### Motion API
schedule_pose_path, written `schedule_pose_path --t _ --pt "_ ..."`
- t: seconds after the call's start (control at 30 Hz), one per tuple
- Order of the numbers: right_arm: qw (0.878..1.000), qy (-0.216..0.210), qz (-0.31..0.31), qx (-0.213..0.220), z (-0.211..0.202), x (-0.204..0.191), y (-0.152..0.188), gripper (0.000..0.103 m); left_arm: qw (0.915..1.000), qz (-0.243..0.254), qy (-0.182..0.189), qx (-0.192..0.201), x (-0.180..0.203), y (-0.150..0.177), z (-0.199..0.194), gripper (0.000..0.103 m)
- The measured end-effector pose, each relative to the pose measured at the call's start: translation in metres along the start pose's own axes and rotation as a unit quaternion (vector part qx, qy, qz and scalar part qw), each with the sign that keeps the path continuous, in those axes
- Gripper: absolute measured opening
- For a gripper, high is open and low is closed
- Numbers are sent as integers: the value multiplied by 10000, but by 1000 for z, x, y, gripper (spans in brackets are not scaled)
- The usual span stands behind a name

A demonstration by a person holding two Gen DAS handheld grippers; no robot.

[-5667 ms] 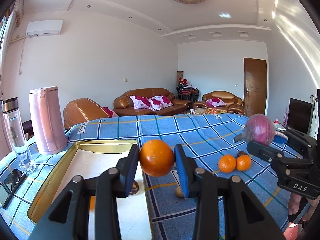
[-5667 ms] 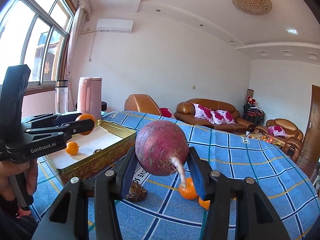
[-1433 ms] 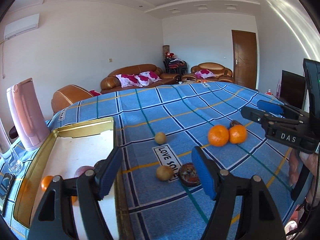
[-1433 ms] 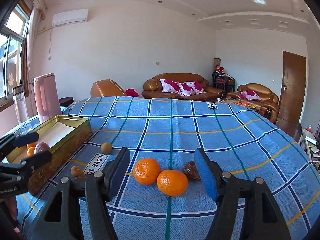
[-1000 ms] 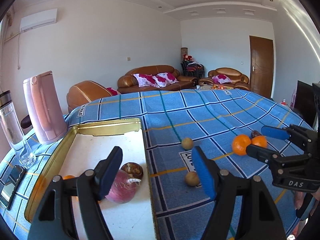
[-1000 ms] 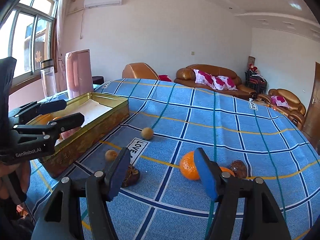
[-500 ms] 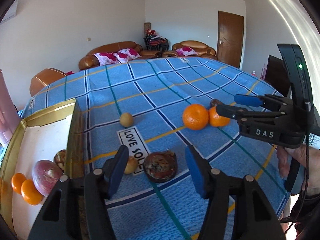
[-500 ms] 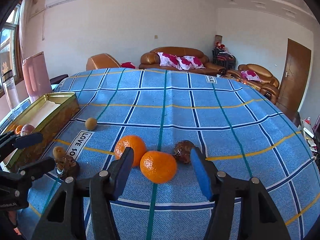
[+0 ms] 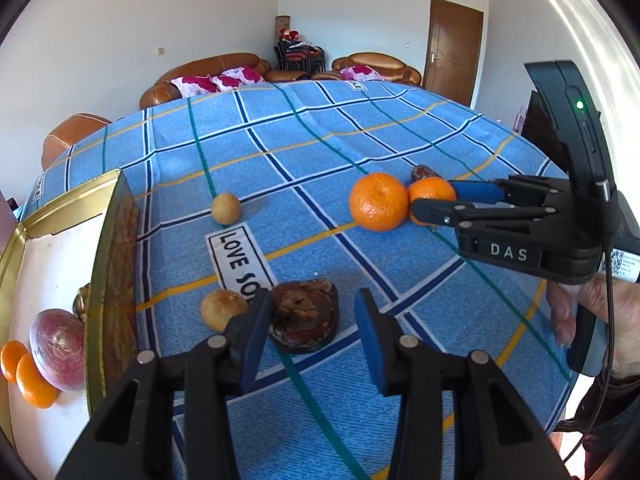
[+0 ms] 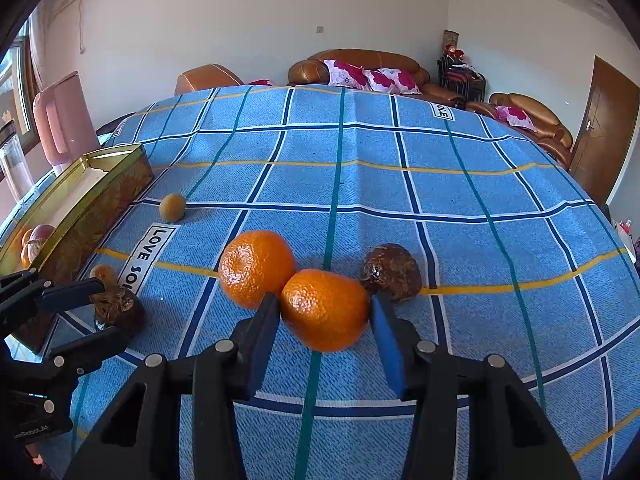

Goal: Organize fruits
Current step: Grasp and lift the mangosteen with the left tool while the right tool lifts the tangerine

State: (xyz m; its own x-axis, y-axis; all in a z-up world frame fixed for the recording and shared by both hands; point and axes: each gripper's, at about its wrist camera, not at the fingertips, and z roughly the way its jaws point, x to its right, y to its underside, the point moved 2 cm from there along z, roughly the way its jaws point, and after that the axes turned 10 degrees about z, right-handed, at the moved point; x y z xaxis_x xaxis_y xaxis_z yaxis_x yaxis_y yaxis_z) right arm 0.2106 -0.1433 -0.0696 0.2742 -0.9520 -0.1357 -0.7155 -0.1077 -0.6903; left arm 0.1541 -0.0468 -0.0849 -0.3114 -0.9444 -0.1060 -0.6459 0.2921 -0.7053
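Observation:
On the blue checked cloth lies a dark brown wrinkled fruit, and my left gripper straddles it. Its jaws are closing: the left pad touches the fruit, the right pad stands a gap away. The right gripper is closing on the nearer mandarin, a pad against each side, and the fruit still rests on the cloth. A second mandarin touches it on the left. From the left wrist view the right gripper shows around that same mandarin.
At the left stands a gold-rimmed tin tray holding a red radish, two mandarins and a brown fruit. Two small tan fruits and another dark fruit lie loose. A pink kettle stands behind the tray.
Both grippers have come lower and closer to the cloth and their jaws have narrowed. The left now straddles the dark fruit, and the right has closed in on the near mandarin.

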Motion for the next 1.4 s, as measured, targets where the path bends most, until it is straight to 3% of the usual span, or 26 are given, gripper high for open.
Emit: schedule_pose_path --t 0.2,0.3,0.43,1.0,1.07,1.1,1.33,1.4 --pt "10000 -37 -7 42 -2 -1 -1 47 9998 7 -139 -106 -2 0 4 40" --pt "10000 -47 6 35 -3 0 0 47 9995 22 -197 -227 -2 1 9 47" --pt "10000 -47 -1 35 -3 0 -1 47 9995 48 -173 -243 -2 1 10 48" --pt "9974 -188 -117 682 -27 -5 0 47 9998 71 -65 178 5 7 -5 33" --pt "9966 -218 -115 783 -31 -4 0 47 9995 45 -6 310 5 7 -9 18" --pt "9961 -250 -121 837 -33 -5 0 47 9994 49 -28 341 5 7 -11 16" --pt "9953 -303 -144 909 -36 -6 0 47 9995 -22 56 322 2 7 -9 17" --pt "9954 -304 -172 896 -35 -7 0 47 9995 -20 72 307 2 7 -8 21"
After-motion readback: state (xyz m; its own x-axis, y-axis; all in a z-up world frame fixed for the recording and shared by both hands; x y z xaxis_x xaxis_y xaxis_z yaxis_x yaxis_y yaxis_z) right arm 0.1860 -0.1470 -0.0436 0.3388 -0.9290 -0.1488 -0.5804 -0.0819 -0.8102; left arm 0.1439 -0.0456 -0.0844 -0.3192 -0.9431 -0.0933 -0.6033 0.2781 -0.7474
